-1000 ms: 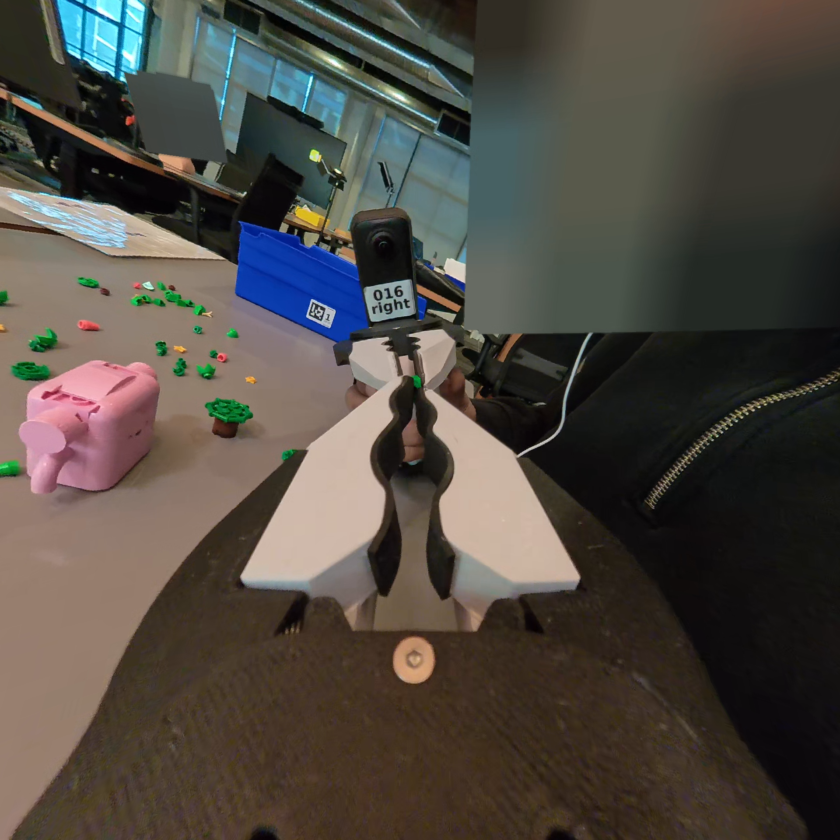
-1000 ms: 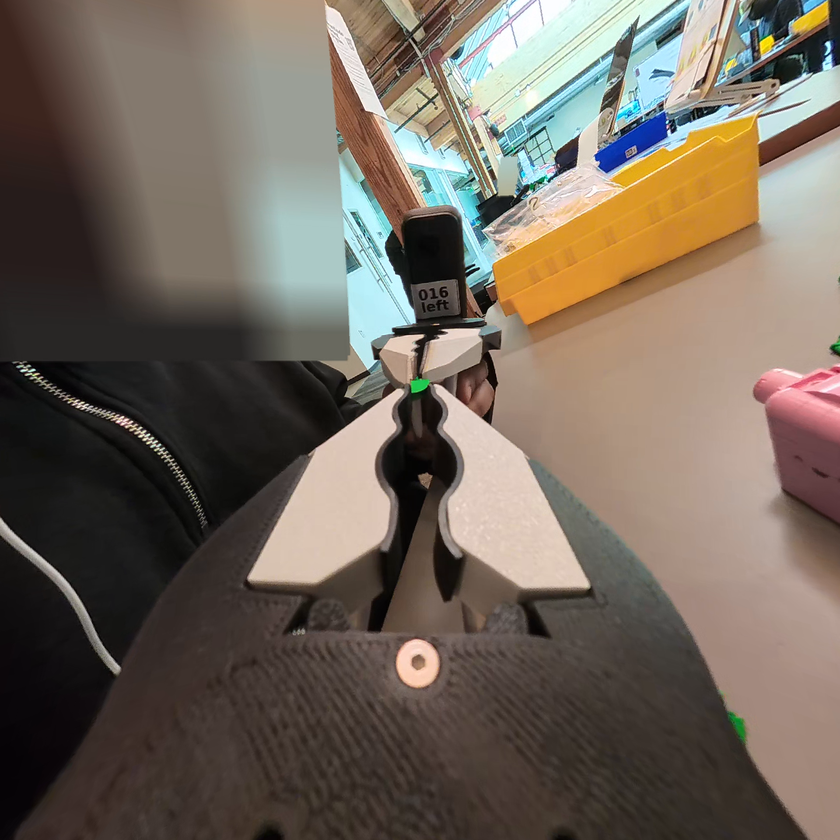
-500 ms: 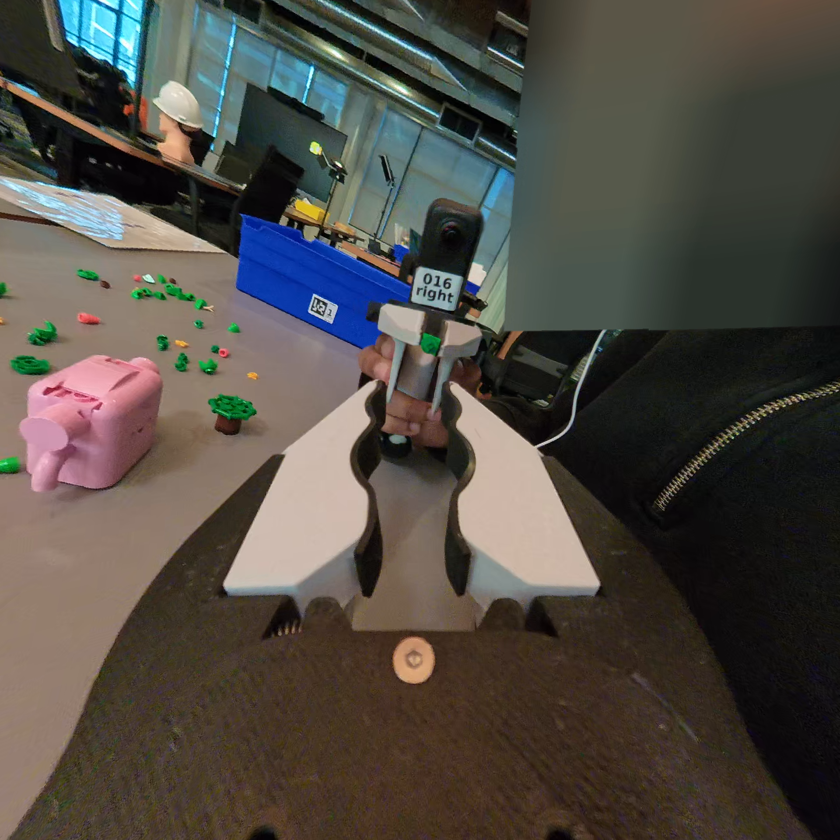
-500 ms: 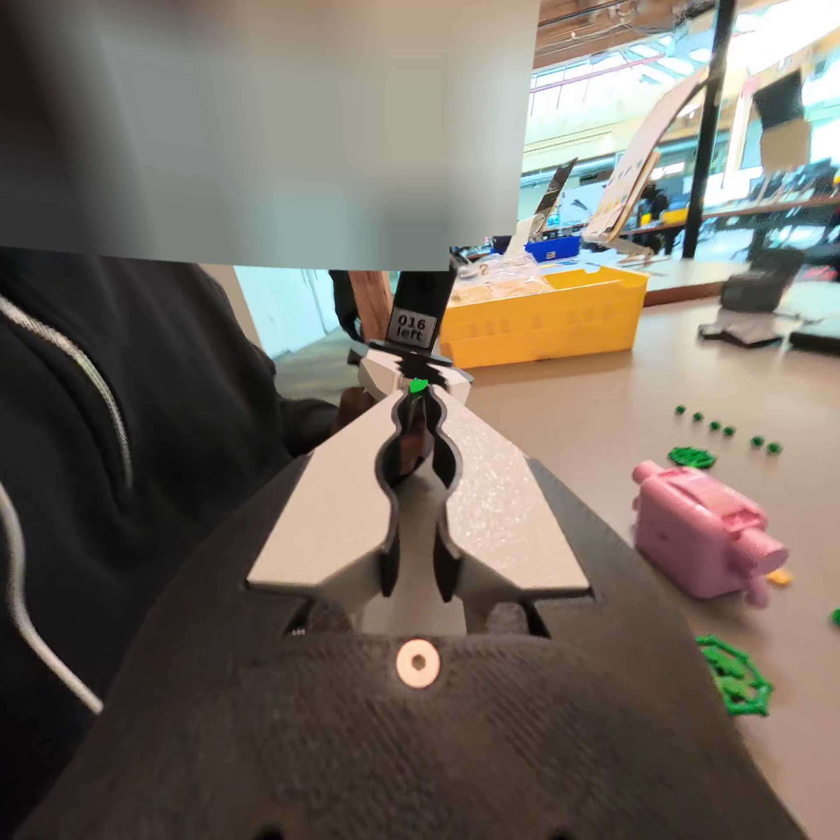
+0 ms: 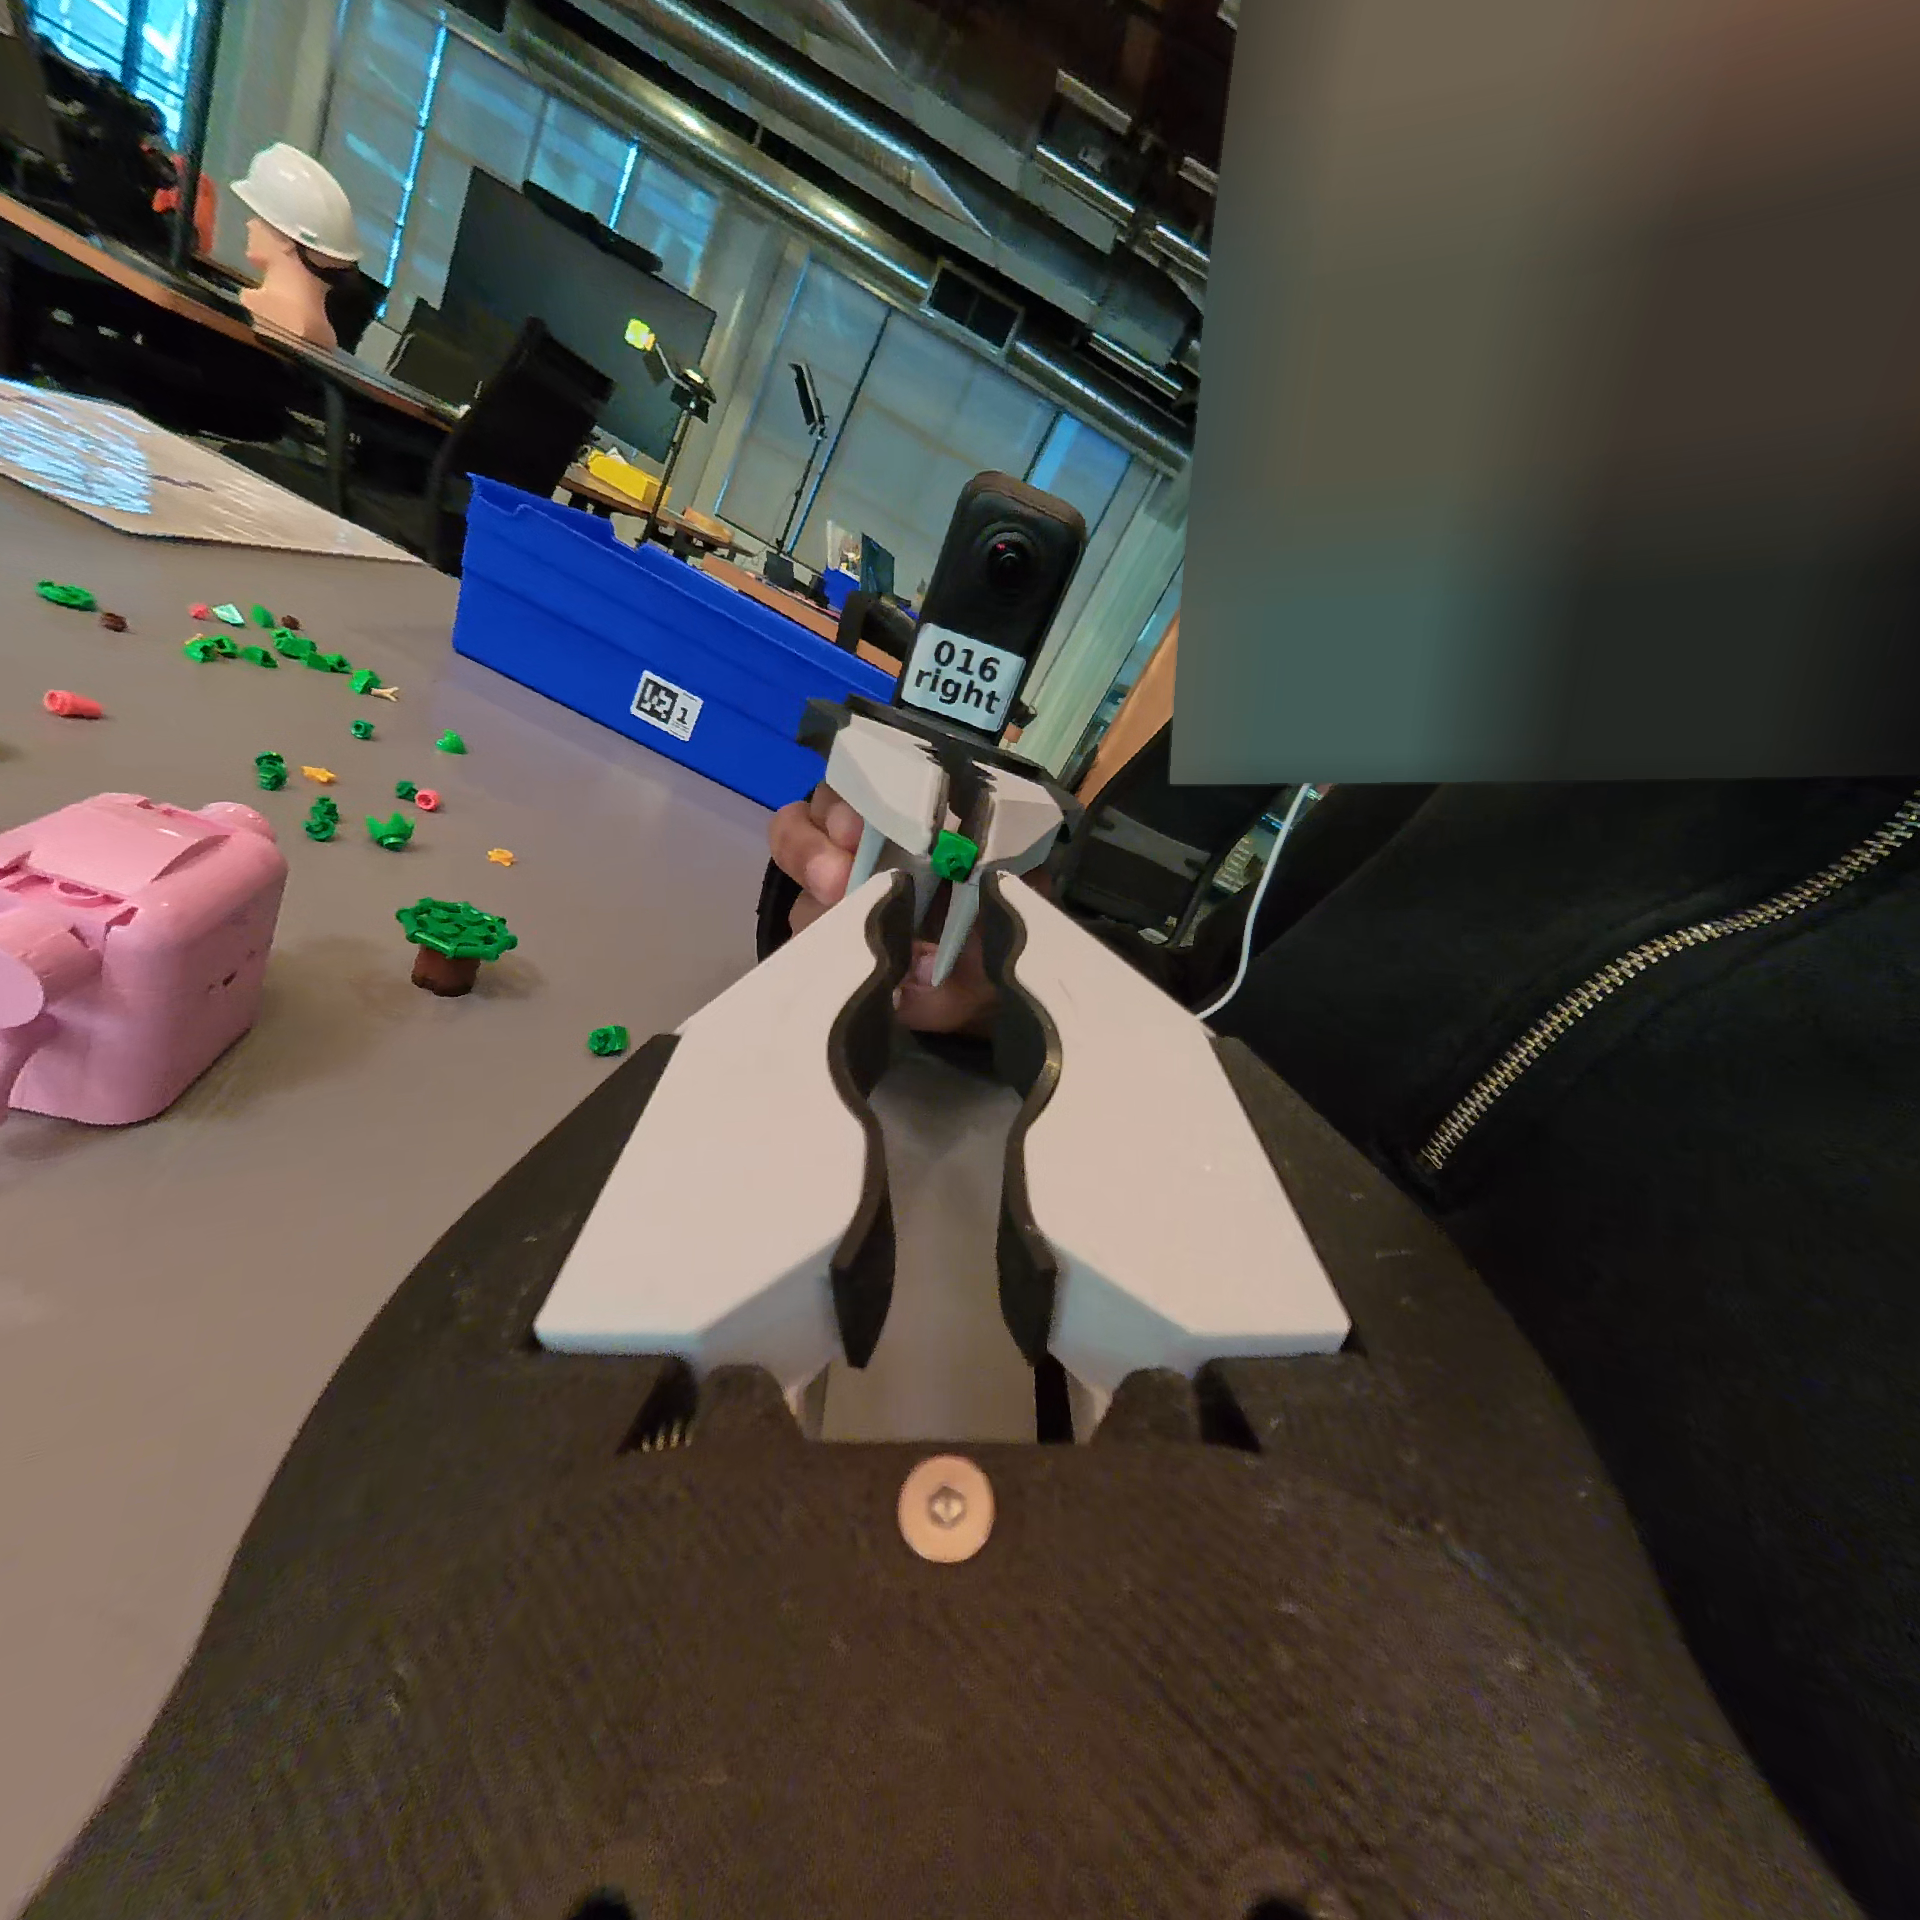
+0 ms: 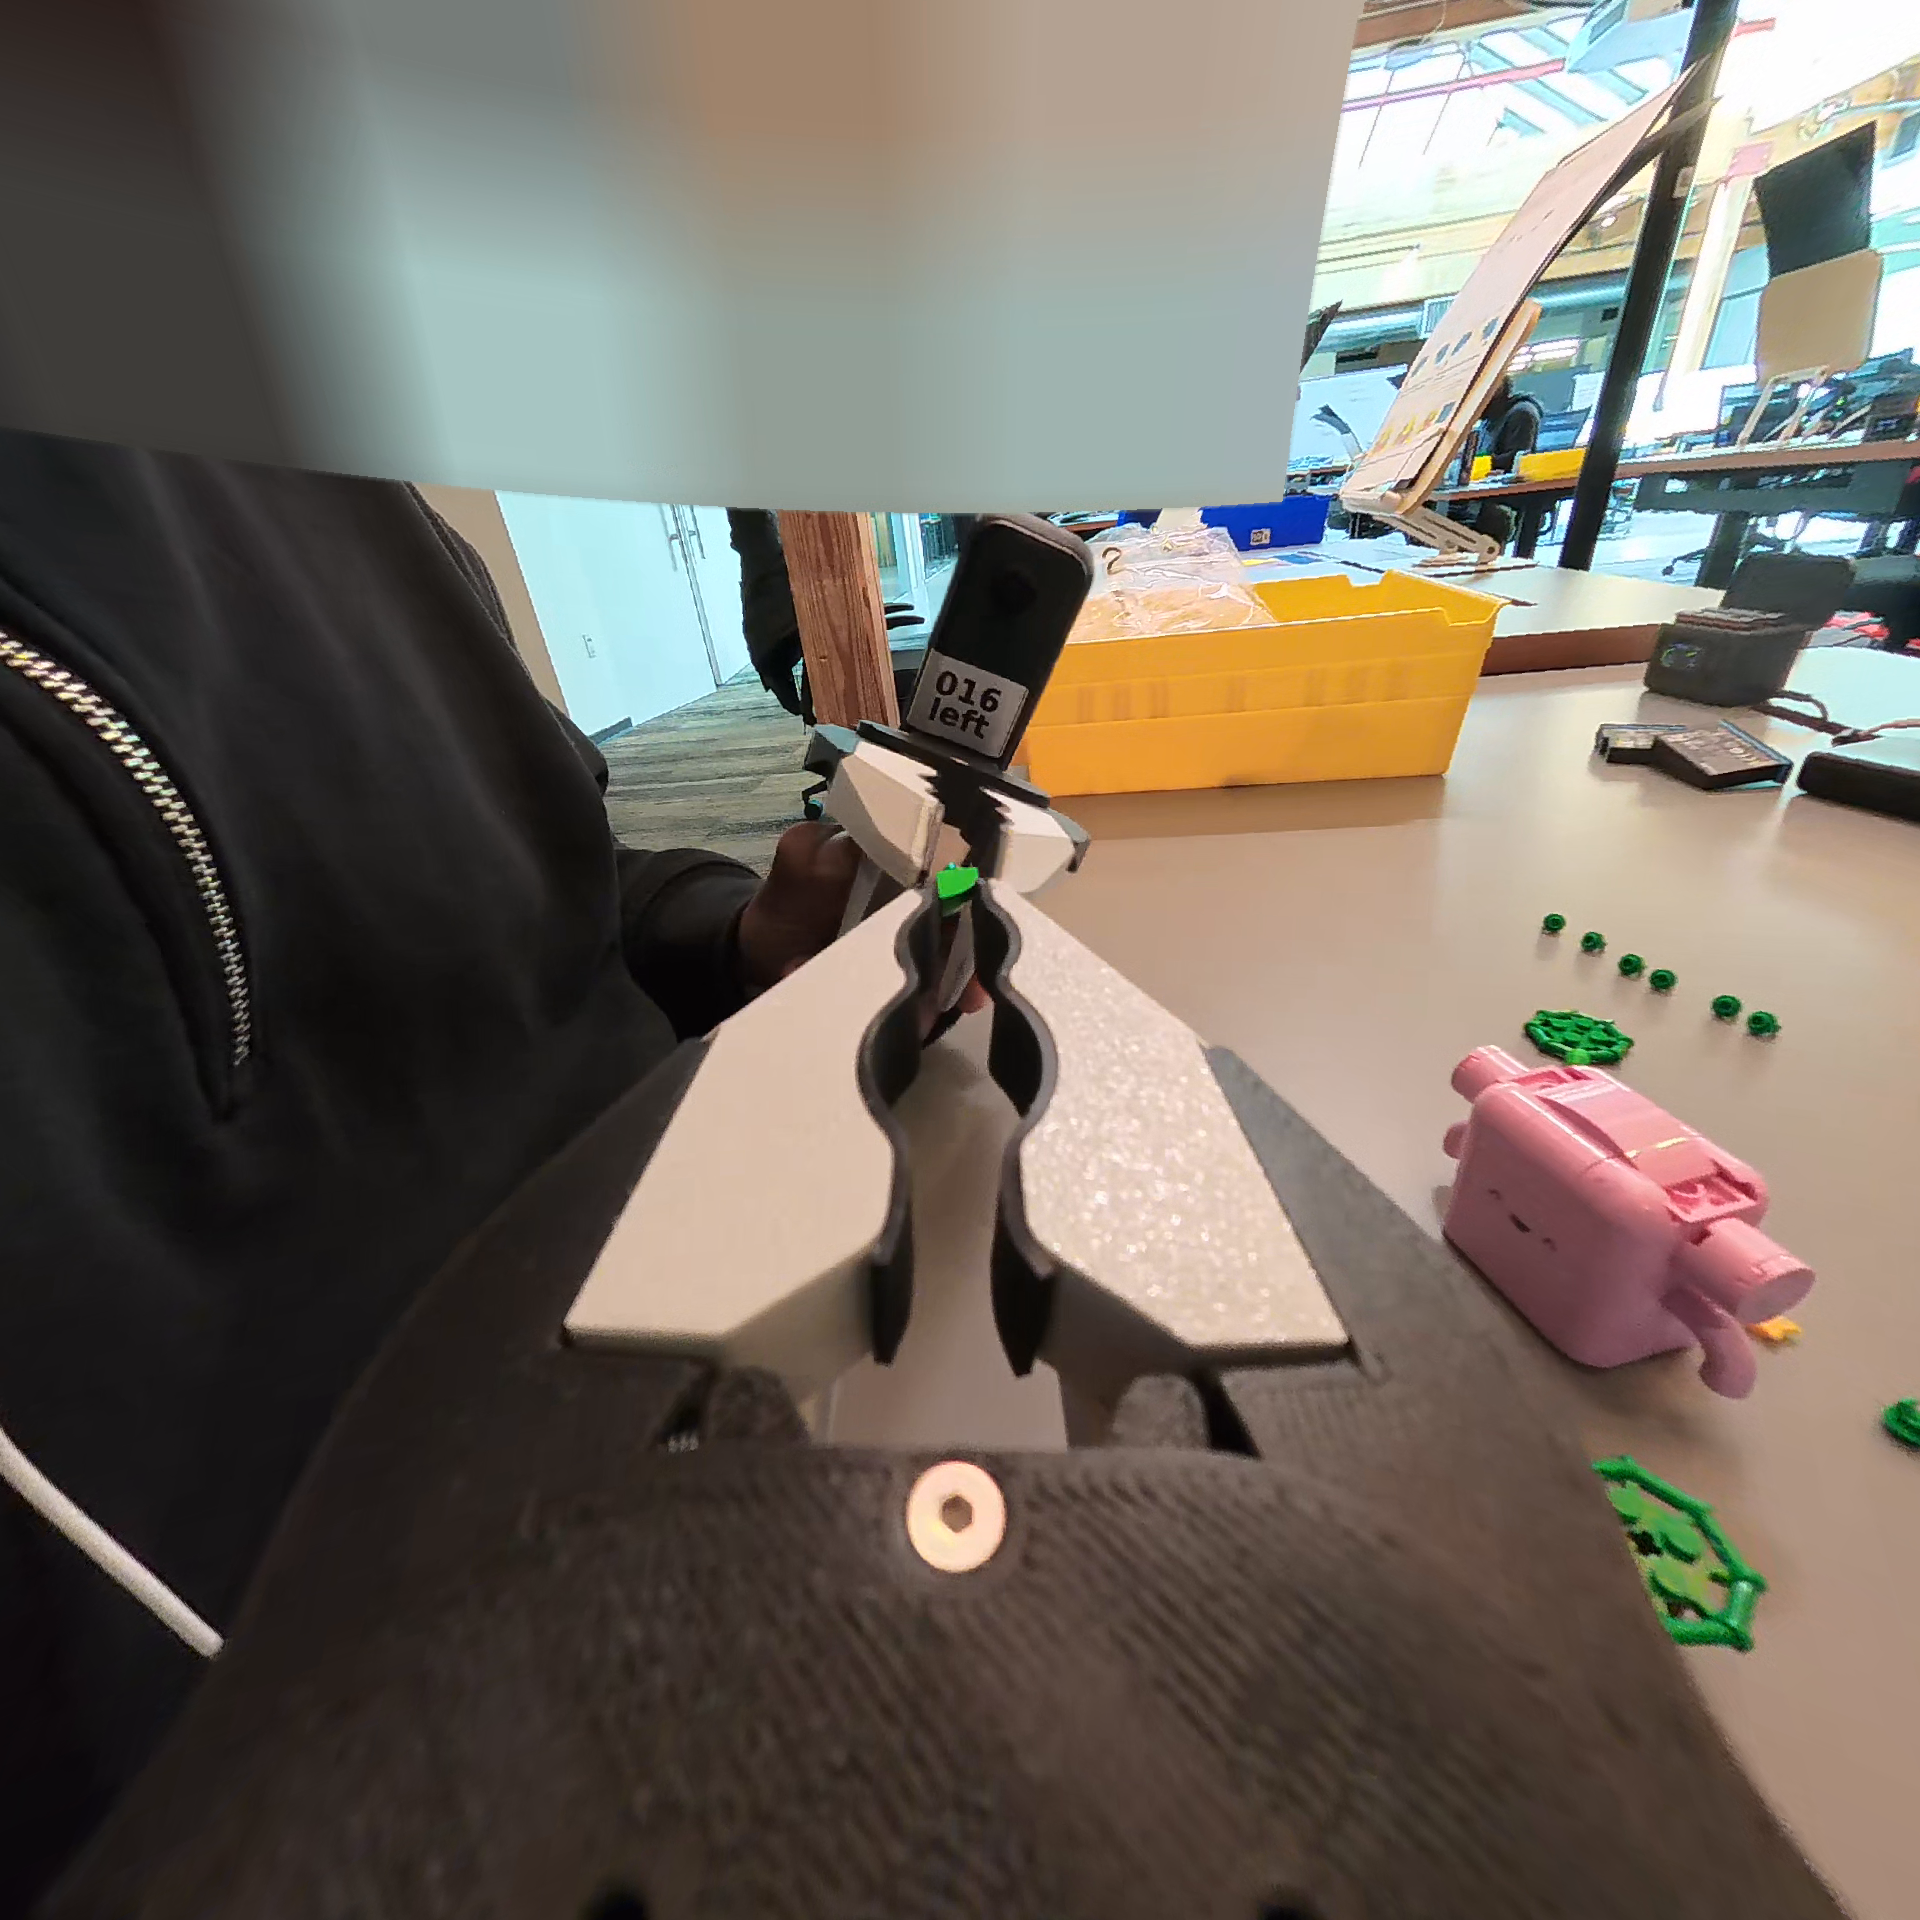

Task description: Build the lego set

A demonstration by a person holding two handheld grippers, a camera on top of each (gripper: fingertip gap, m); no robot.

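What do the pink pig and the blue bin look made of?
Pink pig: looks like glossy moulded plastic, lego-style, with soft highlights on rounded edges and visible part seams. Blue bin: probably rigid injection-moulded plastic with a smooth semi-gloss finish, uniform colour and stepped, ribbed walls. Neither can be confirmed from looks alone.

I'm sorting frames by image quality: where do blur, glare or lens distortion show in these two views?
Left wrist view: the small green piece is sharp, and the blue bin bows with wide-angle distortion. Right wrist view: the windows at top right are blown out, and the green lattice piece near the edge is smeared. Both carry a flat masking patch.
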